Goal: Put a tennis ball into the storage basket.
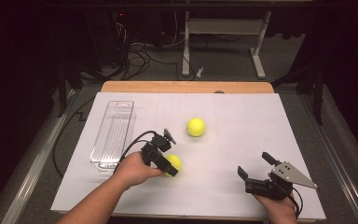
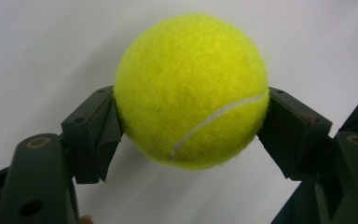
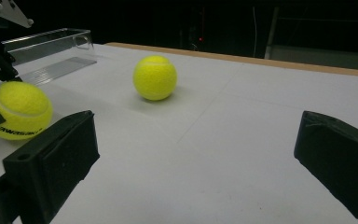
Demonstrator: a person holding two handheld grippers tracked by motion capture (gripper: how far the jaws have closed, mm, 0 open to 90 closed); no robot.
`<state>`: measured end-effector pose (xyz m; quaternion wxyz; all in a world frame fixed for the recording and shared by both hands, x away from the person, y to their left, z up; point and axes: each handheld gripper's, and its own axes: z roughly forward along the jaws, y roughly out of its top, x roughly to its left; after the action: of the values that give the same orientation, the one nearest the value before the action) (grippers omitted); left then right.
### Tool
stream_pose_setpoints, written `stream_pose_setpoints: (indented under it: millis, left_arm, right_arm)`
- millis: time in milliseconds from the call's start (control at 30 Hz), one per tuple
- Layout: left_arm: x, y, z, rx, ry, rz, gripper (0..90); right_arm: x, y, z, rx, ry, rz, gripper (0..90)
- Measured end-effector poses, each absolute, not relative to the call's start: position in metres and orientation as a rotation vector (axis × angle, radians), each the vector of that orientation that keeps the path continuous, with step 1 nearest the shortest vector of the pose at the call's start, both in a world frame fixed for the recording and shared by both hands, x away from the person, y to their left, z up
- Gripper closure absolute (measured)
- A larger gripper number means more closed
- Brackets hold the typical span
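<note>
My left gripper is clamped on the near tennis ball. The second ball lies at one o'clock from it. My right gripper holds its jaws wide apart, with nothing between them.

A second tennis ball and clear tray rest on the white table.

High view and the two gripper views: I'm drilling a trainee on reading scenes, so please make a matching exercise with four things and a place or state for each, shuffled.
Things:
1. Left gripper
2. Right gripper
3. Far fuzzy yellow tennis ball
4. Clear oblong plastic tray

States:
A. Lies at the table's left, nothing inside
B. Jaws wide apart, nothing between them
C. Rests free on the white tabletop
D. Jaws pressed on the near yellow tennis ball

Pairs: 1-D, 2-B, 3-C, 4-A
</note>
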<state>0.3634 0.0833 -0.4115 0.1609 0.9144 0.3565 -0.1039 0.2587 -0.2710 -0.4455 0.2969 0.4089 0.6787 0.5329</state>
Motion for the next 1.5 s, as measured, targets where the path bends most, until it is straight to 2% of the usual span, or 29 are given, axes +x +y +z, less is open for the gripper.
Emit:
stream_pose_setpoints:
  millis: [167,1500]
  left_arm:
    - [0.363,0.086,-0.405,2.605,1.025,-0.329,27.0]
    - [0.360,0.126,-0.340,2.584,1.022,-0.305,27.1]
  right_arm:
    - [0.259,-0.271,-0.446,1.088,1.805,1.417,0.3]
    - [0.258,-0.271,-0.447,1.096,1.805,1.412,0.3]
